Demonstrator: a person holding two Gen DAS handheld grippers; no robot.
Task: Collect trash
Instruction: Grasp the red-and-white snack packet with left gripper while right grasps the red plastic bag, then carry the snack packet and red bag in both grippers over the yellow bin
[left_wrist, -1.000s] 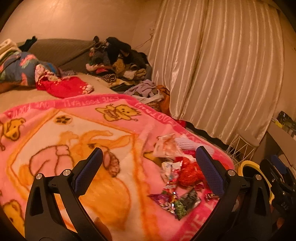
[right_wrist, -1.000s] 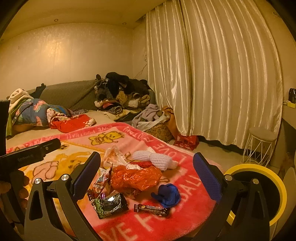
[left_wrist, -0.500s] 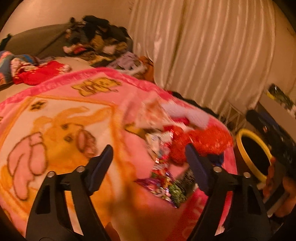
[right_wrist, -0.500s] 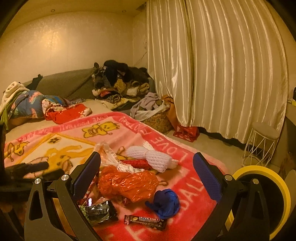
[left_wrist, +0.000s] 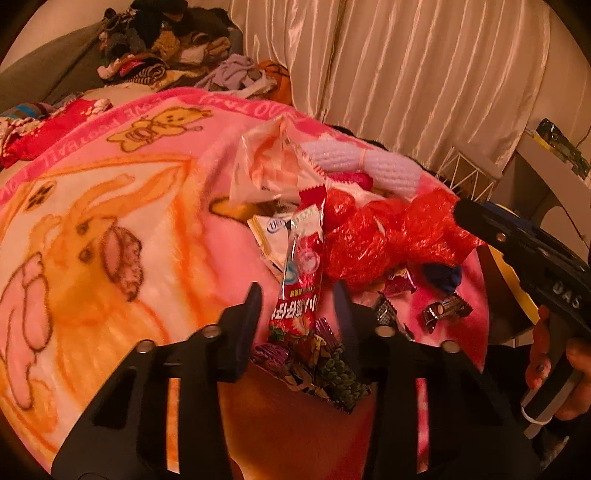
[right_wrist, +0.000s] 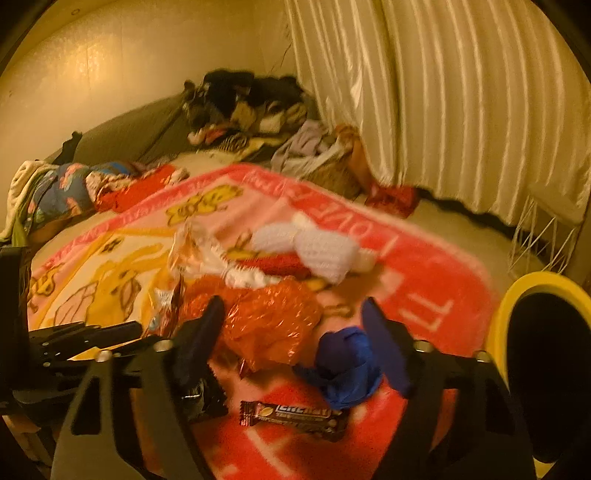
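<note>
My left hand-held gripper (left_wrist: 297, 302) has just been closing, jaws either side of a red strawberry wrapper (left_wrist: 301, 273), not yet pressing it. My right hand-held gripper (right_wrist: 295, 325), also closing, grasps nothing, straddling the orange bag (right_wrist: 269, 325) and blue wad (right_wrist: 343, 365). Trash lies on the pink blanket (left_wrist: 110, 221); beyond, the yellow-rimmed bin (right_wrist: 517, 295).

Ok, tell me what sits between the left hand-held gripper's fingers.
A red strawberry snack wrapper, with the jaws closing in around it, untouched; seen in the left wrist view.

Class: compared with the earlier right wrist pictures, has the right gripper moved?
Yes. The right gripper has come down toward the blanket, nearer the orange bag, its jaws closing.
</note>
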